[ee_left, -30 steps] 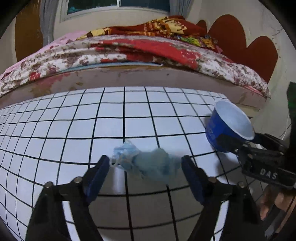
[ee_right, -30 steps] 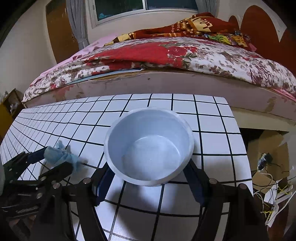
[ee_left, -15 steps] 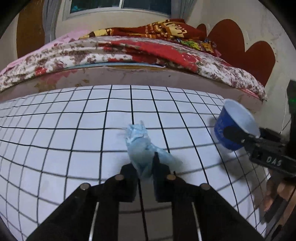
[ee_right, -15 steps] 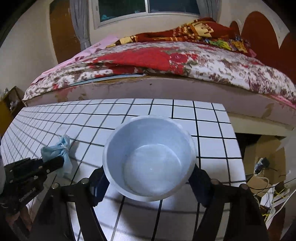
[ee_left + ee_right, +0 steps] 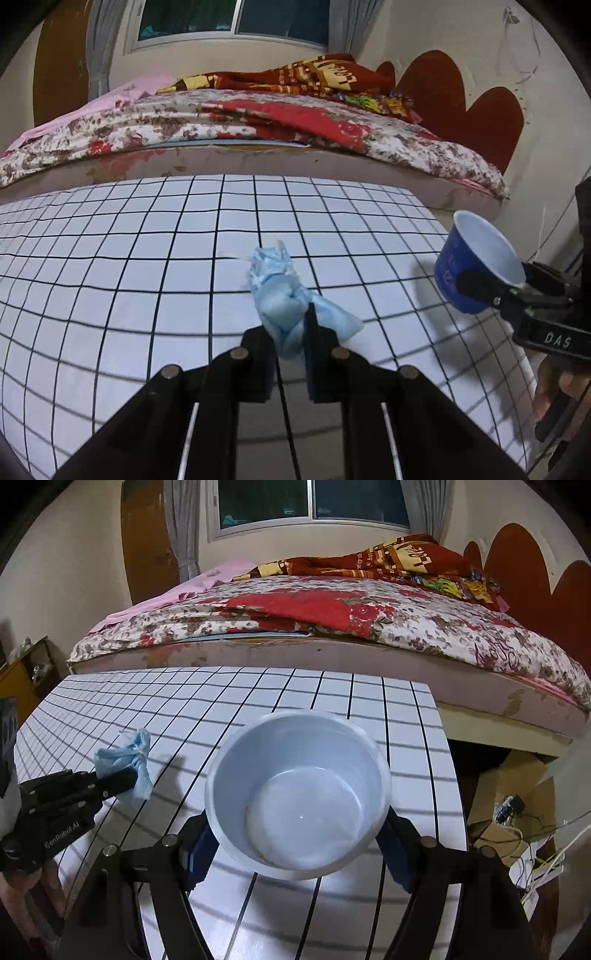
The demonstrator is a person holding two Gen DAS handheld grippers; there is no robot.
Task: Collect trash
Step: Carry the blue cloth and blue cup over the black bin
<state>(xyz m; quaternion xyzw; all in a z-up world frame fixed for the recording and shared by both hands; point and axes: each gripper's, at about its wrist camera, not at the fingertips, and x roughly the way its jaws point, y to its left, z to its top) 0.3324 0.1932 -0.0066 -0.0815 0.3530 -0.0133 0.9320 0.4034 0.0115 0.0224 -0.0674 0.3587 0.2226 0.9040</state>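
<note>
A crumpled light blue tissue (image 5: 284, 295) is pinched in my left gripper (image 5: 290, 332), which is shut on it and holds it above the white grid-patterned table (image 5: 147, 258). The tissue also shows in the right wrist view (image 5: 125, 760), at the tip of the left gripper (image 5: 122, 779). My right gripper (image 5: 295, 838) is shut on a blue paper cup with a white, empty inside (image 5: 299, 794), held upright above the table. In the left wrist view the cup (image 5: 476, 266) hangs at the right, apart from the tissue.
A bed with a floral red quilt (image 5: 332, 620) runs along the table's far edge. To the right of the table (image 5: 406, 709) a cardboard box with cables (image 5: 513, 812) sits on the floor. A wooden shelf (image 5: 26, 672) stands at far left.
My left gripper closed on the tissue and lifted it off the table. My right gripper raised the cup slightly, still holding it.
</note>
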